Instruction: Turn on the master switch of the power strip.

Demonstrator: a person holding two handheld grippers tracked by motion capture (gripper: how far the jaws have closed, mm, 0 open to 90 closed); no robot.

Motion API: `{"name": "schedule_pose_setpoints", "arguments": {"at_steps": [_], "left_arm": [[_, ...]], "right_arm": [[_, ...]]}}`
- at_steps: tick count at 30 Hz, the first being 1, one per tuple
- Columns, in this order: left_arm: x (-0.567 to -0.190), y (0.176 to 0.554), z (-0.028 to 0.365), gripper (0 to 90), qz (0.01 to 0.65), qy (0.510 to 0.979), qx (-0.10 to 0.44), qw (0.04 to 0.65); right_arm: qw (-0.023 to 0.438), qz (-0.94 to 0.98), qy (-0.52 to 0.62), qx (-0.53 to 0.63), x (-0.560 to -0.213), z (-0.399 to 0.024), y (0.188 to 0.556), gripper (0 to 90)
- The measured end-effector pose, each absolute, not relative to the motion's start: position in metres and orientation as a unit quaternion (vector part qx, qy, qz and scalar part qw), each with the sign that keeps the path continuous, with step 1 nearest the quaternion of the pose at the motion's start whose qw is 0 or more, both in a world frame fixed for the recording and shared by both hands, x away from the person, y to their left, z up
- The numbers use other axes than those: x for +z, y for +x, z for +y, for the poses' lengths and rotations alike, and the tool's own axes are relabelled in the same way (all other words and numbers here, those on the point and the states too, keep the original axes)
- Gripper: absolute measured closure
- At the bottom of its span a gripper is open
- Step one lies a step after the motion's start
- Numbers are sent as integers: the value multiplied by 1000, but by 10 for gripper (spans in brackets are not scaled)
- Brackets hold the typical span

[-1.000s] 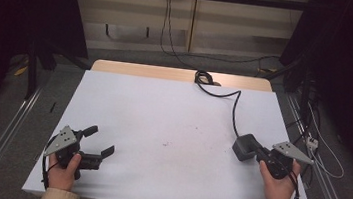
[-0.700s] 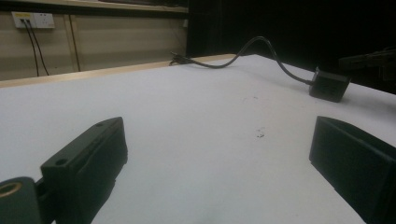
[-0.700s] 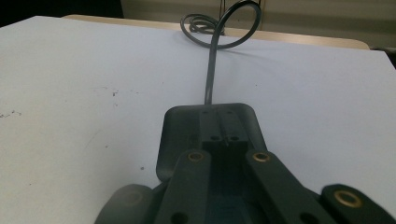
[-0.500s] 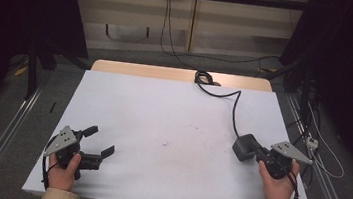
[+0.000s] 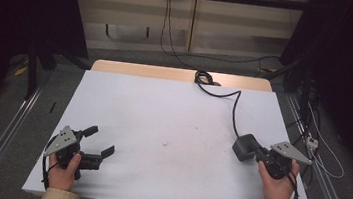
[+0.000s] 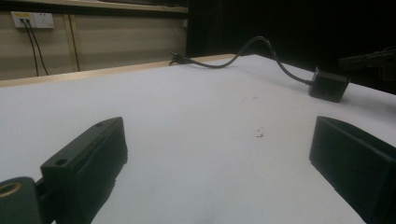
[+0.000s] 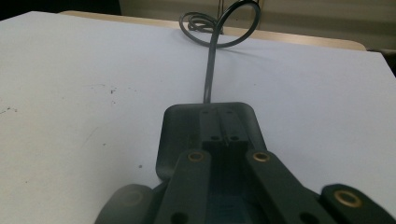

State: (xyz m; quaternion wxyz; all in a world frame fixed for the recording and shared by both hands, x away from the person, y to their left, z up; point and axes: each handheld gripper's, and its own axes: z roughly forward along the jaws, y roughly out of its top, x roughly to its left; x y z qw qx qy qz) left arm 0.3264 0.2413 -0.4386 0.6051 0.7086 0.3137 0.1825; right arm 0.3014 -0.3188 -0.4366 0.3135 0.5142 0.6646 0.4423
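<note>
From above, the left tool (image 5: 101, 140) is resting on the matte white surface (image 5: 173, 114) with jaws spread wide, gripping nothing; the right tool (image 5: 254, 151) is meeting a boxy black adapter (image 5: 243, 146) near the right edge; alongside the left tool, the adapter (image 6: 328, 85) is trailing a curving cable (image 6: 261, 46); along the right tool (image 7: 223, 135), closed jaws are lying over the rounded adapter (image 7: 180, 126).

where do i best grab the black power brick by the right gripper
Probably across the power brick at its two flat side walls, coming from the near end, where the right gripper is. The cable leaves its far end, and the brick lies flat. The shut jaws must open first.
</note>
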Motion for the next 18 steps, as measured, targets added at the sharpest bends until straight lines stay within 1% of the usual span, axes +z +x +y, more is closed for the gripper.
{"name": "schedule_pose_setpoints", "arguments": {"at_steps": [18], "left_arm": [[-439, 326, 241, 39, 313, 710, 182, 605]], "right_arm": [[314, 666, 514, 439, -436, -319, 302, 900]]}}
